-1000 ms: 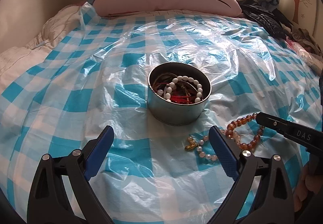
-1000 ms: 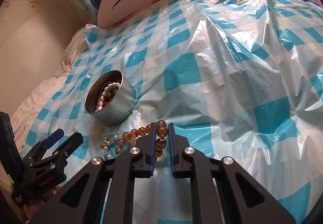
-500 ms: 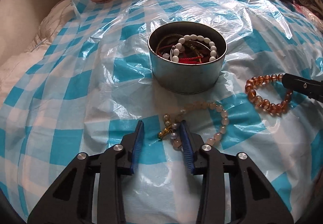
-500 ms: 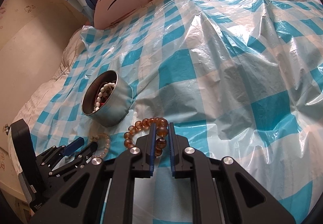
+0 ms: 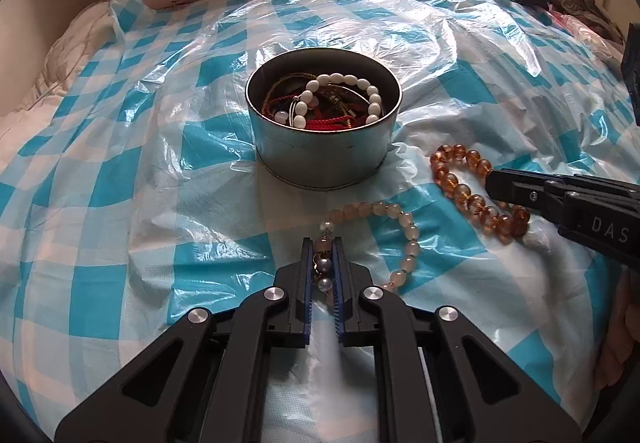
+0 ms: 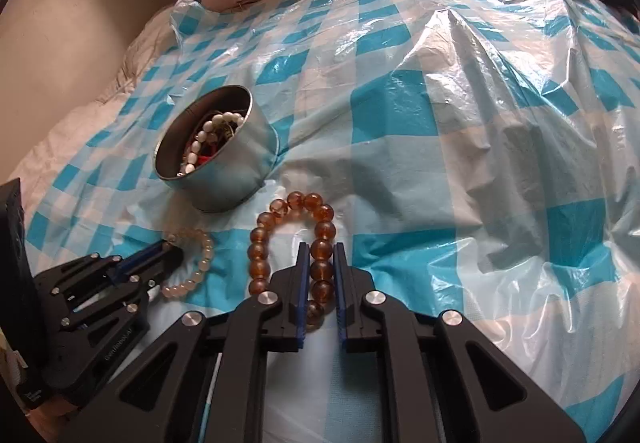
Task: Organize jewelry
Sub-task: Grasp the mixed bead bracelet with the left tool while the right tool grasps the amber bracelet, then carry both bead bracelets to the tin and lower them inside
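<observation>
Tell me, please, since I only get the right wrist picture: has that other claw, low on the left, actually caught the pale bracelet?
Observer: Yes. The left wrist view shows the left gripper shut on the pale bracelet, pinching its grey pearl beads; the jaws have just closed.
Operator: And what lies under the white beads in the tin?
Observer: Red cords, tangled with darker strands.

Only the tin (image 5: 323, 141) blocks the bed centre; checked sheet (image 6: 500, 147) lies open rightward.
</observation>
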`<state>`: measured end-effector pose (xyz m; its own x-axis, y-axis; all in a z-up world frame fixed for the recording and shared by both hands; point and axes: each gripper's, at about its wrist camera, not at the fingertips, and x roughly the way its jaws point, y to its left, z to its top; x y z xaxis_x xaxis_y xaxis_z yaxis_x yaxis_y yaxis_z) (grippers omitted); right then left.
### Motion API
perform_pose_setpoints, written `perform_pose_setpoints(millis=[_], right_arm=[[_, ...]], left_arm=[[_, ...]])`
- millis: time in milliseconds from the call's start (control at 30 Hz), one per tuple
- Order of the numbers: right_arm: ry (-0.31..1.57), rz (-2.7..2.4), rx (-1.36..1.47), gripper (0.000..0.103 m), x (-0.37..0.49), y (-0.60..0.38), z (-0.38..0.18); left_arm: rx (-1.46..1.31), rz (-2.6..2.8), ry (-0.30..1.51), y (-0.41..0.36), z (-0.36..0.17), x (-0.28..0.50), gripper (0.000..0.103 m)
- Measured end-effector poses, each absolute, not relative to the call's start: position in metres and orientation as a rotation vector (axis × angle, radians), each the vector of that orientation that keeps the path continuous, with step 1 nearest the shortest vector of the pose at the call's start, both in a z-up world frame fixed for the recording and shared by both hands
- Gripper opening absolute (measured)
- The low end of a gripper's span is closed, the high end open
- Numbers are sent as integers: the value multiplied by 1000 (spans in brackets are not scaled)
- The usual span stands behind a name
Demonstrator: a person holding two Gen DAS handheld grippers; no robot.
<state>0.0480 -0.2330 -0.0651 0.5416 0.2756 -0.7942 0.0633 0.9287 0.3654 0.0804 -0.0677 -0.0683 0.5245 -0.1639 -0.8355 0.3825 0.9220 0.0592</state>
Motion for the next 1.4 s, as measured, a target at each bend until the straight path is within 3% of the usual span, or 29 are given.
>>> perform_pose_setpoints(millis=[300, 733, 1400], right_arm=[[719, 336, 784, 13, 19, -270, -39], [607, 471, 735, 13, 0, -239, -2], [597, 535, 817, 13, 10, -237, -9]], left_arm=[[-64, -545, 880, -50, -34, 55, 7], [-162, -436, 715, -15, -3, 33, 7], [-90, -388, 629, -17, 9, 32, 7]])
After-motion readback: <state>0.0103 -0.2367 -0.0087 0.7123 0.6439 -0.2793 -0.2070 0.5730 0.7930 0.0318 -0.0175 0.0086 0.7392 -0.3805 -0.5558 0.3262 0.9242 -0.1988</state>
